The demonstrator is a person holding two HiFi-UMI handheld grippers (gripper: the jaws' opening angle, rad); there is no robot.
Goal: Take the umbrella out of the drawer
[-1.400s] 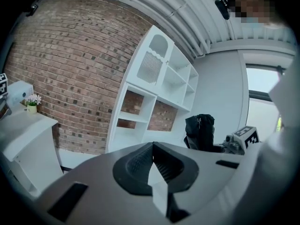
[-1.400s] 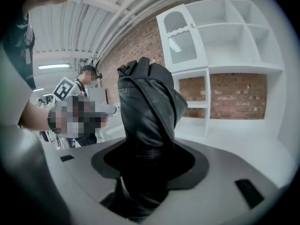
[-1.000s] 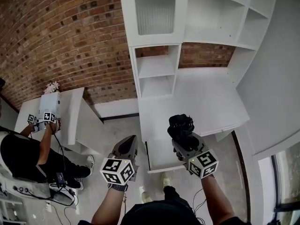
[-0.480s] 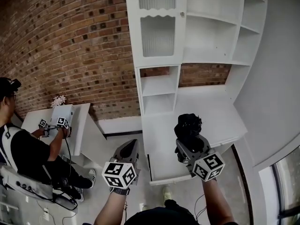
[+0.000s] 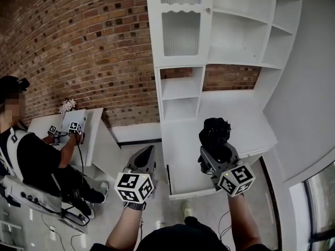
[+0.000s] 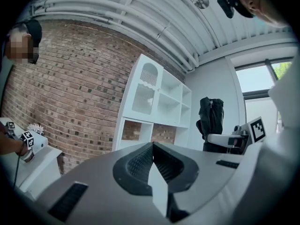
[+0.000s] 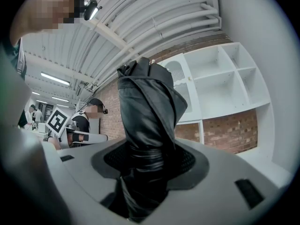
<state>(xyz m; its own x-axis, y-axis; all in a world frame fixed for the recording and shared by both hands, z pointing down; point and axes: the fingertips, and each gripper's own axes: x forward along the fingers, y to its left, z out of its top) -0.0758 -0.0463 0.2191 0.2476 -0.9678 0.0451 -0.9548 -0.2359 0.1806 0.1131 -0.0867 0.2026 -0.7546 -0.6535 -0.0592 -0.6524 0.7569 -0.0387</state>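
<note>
A black folded umbrella (image 5: 214,133) stands upright in my right gripper (image 5: 213,151), which is shut on its lower part, above the white desk top (image 5: 246,122). In the right gripper view the umbrella (image 7: 147,111) fills the middle and rises out of the right gripper (image 7: 149,159). The desk's drawer (image 5: 183,194) stands pulled out below, partly hidden by my right gripper. My left gripper (image 5: 145,160) hovers left of the drawer. In its own view the left gripper (image 6: 152,146) has its jaws shut together with nothing between them, and the umbrella (image 6: 211,118) shows off to the right.
A tall white shelf unit (image 5: 209,35) stands on the desk against a brick wall (image 5: 78,46). At the left a seated person (image 5: 31,161) holds grippers at a small white table (image 5: 93,135) with flowers (image 5: 66,106). A window (image 5: 322,203) lies at the lower right.
Both grippers have risen, the right one carrying the umbrella up over the desk. The head view has tilted up, showing more of the shelf unit and the seated person.
</note>
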